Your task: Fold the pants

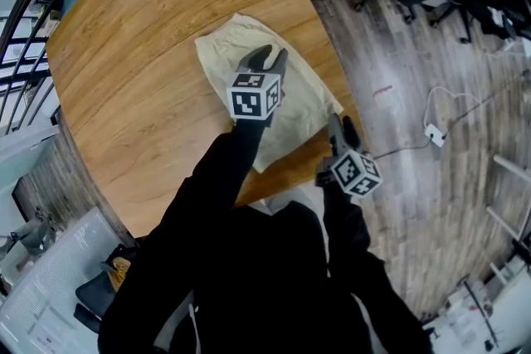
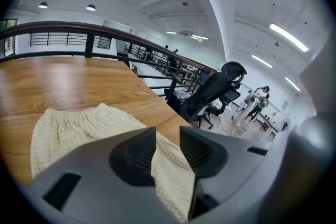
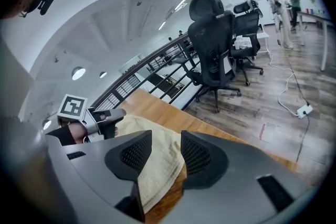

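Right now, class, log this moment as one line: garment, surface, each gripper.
pants: lying flat on table | left gripper: open, above pants | right gripper: open, at pants' edge

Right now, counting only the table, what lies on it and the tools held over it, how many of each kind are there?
Pants: 1
Grippers: 2, the left gripper and the right gripper
Wooden table: 1
Total: 4
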Demonstrator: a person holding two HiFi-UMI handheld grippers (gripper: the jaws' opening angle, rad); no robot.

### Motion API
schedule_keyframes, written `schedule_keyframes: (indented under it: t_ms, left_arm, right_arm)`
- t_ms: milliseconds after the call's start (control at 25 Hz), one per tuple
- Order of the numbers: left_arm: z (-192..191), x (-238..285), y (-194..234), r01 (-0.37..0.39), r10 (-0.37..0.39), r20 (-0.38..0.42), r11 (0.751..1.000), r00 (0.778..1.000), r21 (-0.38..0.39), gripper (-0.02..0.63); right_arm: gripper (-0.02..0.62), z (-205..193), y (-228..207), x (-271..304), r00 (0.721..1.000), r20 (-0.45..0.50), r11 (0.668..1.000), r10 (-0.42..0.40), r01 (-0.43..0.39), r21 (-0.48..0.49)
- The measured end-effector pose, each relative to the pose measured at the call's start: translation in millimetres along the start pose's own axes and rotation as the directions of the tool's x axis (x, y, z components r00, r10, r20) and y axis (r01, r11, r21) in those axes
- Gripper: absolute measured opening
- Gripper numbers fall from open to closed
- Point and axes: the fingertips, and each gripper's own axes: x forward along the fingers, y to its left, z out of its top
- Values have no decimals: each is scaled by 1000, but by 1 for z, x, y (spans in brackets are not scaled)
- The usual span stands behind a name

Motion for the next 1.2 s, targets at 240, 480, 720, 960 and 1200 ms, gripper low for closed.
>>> schedule_keyframes:
  t_ms: [240,480,720,960,1200]
  left_arm:
    - [0,-23,4,-19,19,11,1000,1000,2,121]
    - [9,-53,22,-65,65,48,998,997,-7,121]
    - [14,-89,63,-141,144,75,989,987,-47,121]
    - [12,-109,95,-187,194,73,978,978,-87,121]
    - [6,-114,128,-239,246,58,964,967,-116,121]
  right_arm:
    - [153,11,35,3,996,-29,996,81,-82,-32]
    - [153,27,89,25,976,-84,959,203,-215,-184]
    - [153,36,143,63,950,-170,882,261,-307,-357]
    - [153,34,188,97,915,-271,812,299,-393,-431]
    - [153,24,217,142,892,-372,678,255,-439,-589]
